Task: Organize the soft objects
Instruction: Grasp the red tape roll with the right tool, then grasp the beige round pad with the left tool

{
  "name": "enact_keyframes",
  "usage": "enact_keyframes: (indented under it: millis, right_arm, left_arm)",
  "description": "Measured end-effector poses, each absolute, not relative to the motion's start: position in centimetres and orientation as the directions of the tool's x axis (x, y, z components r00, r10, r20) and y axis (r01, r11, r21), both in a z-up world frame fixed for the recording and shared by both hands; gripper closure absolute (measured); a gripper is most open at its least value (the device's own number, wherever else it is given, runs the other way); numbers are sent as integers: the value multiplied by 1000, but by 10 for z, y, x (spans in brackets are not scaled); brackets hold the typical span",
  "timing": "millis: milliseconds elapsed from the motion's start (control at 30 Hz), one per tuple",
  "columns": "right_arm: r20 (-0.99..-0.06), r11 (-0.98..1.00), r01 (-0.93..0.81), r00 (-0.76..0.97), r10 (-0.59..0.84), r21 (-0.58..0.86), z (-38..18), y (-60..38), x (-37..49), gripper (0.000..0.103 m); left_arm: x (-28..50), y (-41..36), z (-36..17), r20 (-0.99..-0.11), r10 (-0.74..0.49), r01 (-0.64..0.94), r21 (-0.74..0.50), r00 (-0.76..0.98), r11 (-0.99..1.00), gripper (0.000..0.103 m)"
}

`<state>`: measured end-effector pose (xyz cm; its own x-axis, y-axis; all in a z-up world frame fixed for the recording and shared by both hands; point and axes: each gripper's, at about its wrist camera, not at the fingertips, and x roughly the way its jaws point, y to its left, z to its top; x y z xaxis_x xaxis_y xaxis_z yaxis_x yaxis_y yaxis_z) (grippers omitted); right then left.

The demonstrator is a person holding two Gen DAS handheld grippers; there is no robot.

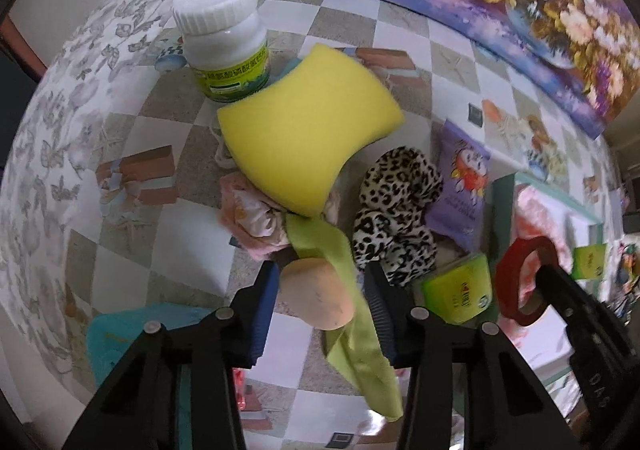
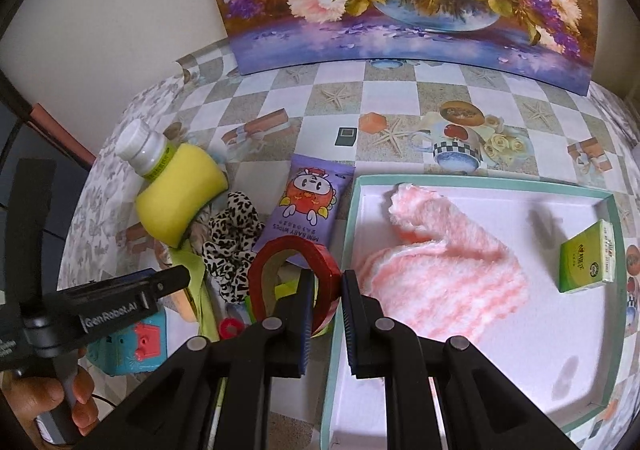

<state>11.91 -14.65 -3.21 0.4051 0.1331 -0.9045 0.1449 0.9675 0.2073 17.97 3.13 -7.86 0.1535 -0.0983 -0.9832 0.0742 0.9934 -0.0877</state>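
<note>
- my left claw [image 1: 320, 314] sits half-wide around the peach sponge [image 1: 318, 296] and green cloth [image 1: 352, 314], pads not pressing.
- my right claw [image 2: 325, 286] pinches the red tape roll [image 2: 294, 270] just beside the tray's left rim [image 2: 344, 250].
- pink fuzzy cloth [image 2: 440, 274] lies in the tray.

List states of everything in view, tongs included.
left tongs: open, straddling the peach sponge
right tongs: shut on the red tape roll
white bottle: capped
yellow sponge: propped against the white bottle
tray: open, holding the pink fluffy cloth and the green box
wipes pack: lying flat beside the tray
</note>
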Motion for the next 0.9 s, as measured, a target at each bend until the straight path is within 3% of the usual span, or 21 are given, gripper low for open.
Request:
enact_keyframes:
  millis: [200,433,667,900]
  right_arm:
    - [-904,967,144,406,134,209,-32,-147,119,88]
    - [-902,965,150,408,138,216,-32,-148,119,88]
    - [-901,962,156,410,141,222,-33,-150,119,88]
    - [-901,962,157,409,144,225,-33,-151,119,88]
  left_arm:
    - [177,24,-83,-988,-49,106,-33,146,994,58]
    - [173,11,-85,-989,-64,131,-46,135,990,71]
    - [172,3,-90,-990,-64,137,-47,128,989,76]
    - [173,15,-84,-986,-75,124,-57,149,991,89]
